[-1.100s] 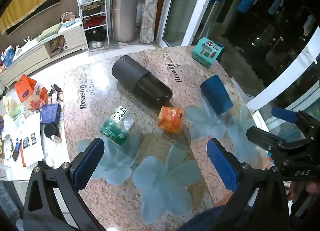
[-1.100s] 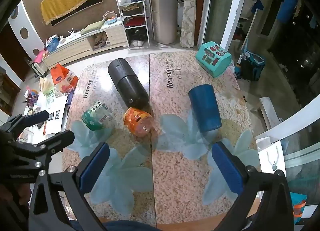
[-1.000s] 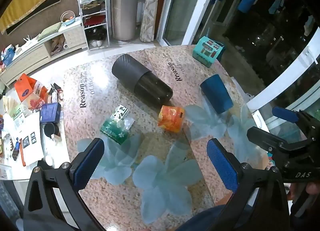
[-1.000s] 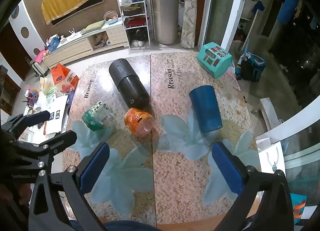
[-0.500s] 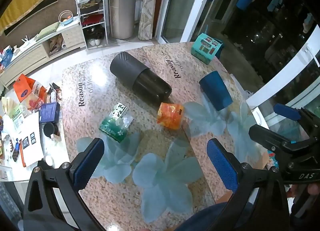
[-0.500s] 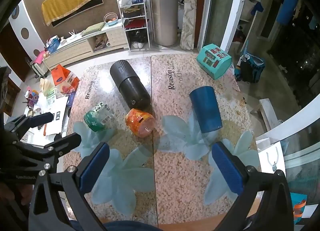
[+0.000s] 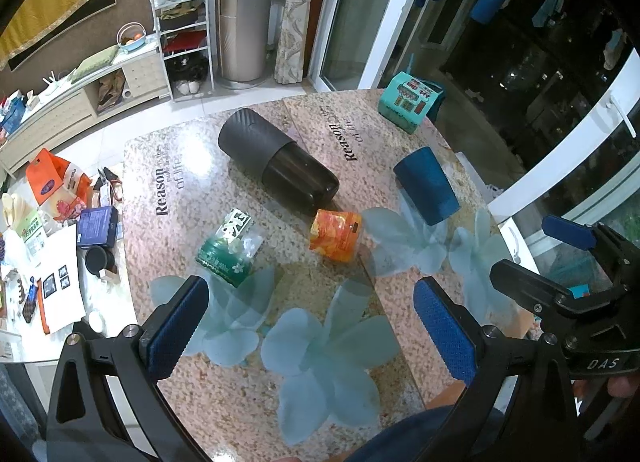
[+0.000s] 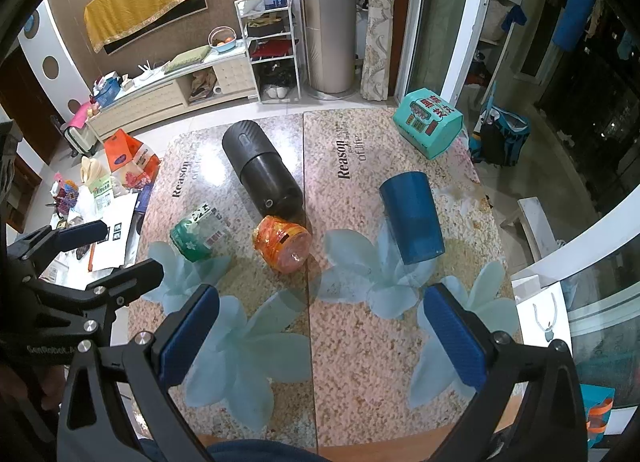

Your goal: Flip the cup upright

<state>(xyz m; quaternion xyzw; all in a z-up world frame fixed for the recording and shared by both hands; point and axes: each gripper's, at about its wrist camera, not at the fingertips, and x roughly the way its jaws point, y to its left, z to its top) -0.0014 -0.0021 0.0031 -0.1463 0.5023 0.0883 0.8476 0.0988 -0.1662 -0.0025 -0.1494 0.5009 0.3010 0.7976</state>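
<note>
Cup (image 8: 412,218), dark blue, lying on its side on the right half of the table (image 8: 360,346), rim end pointing away toward the teal box (image 8: 428,127) at the far right corner, base end nearer the cams. Also visible from the left wrist cam (image 7: 426,191), same deal, on its side, not touched by anything.

Left gripper (image 7: 308,324) hovering above the near edge of the table, fingers spread wide, nothing between the blue pads (image 7: 176,326). Right gripper (image 8: 320,336) same story: fingers wide apart, holding nothing, up over the near side w/ the cup well ahead, roughly btwn the fingers' line of sight and a bit right. Each gripper shows up at the edge of the other's view, left one (image 8: 116,258) and right one (image 7: 548,258), both spread there too.

Other stuff on the table: big black cylinder (image 8: 262,168) on its side near the middle, orange jar (image 8: 282,244) tipped over just beside its near end, can't tell if touching. Green pack (image 8: 198,234) left of the jar, apart from it. Light blue flower prints across the near part of the tabletop.
</note>
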